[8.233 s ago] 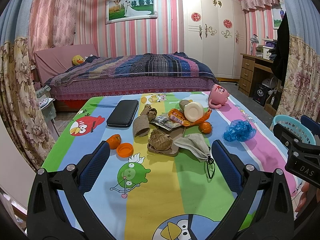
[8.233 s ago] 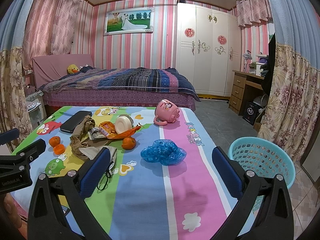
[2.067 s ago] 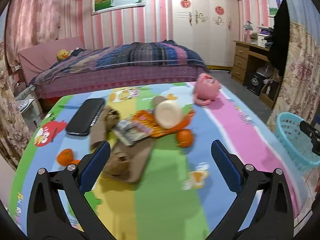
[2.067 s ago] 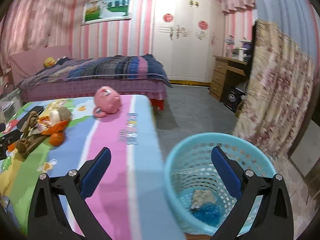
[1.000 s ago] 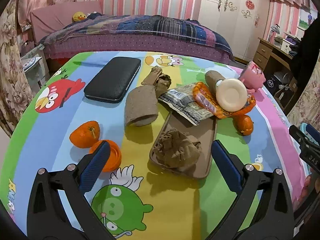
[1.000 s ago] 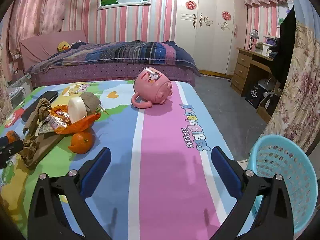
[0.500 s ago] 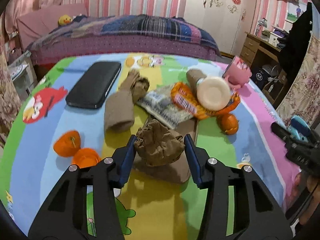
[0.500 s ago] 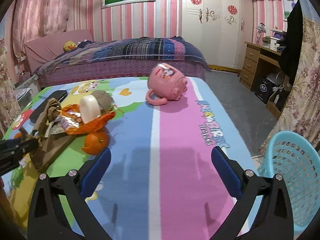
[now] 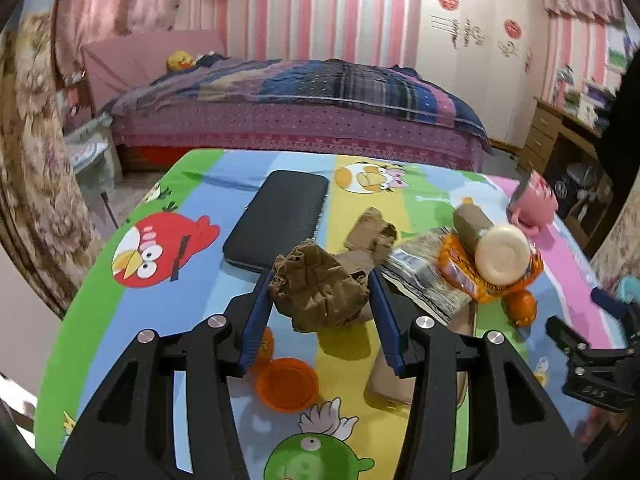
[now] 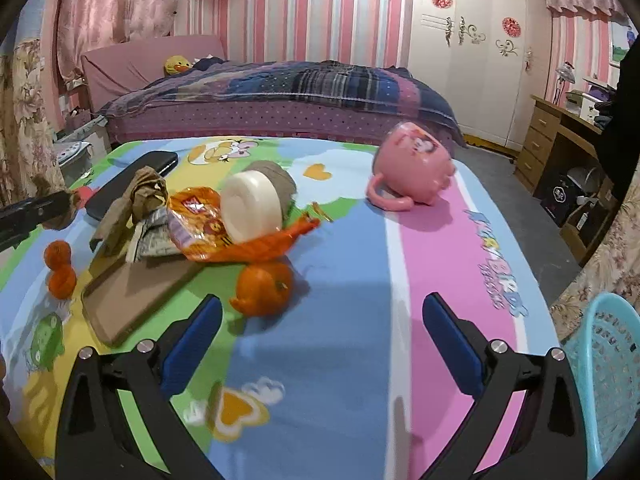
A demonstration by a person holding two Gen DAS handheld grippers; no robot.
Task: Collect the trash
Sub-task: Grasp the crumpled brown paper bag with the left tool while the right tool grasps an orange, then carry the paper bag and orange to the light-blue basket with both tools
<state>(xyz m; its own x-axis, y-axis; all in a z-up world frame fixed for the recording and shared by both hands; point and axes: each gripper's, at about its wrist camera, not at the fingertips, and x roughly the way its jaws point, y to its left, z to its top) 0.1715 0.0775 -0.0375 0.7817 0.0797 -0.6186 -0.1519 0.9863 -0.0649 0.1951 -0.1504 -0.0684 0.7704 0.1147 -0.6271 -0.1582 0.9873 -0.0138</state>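
My left gripper (image 9: 320,308) is shut on a crumpled brown paper ball (image 9: 318,290) and holds it above the table. Below lie a brown tray (image 9: 416,376), an orange snack wrapper (image 9: 468,276), a silver wrapper (image 9: 428,280) and a brown paper tube with a white end (image 9: 500,250). My right gripper (image 10: 320,336) is open and empty over the table, near an orange (image 10: 262,286). The blue trash basket (image 10: 608,376) stands on the floor at the right.
A pink mug (image 10: 412,166) lies on its side. A black case (image 9: 278,220), an orange lid (image 9: 286,384) and small oranges (image 10: 58,254) sit at the left. The bed (image 9: 296,108) is behind the table; a desk (image 10: 560,140) is at the right.
My left gripper closed on the brown paper ball in the tray and has lifted it off. My right gripper moved back from the basket toward the table's middle.
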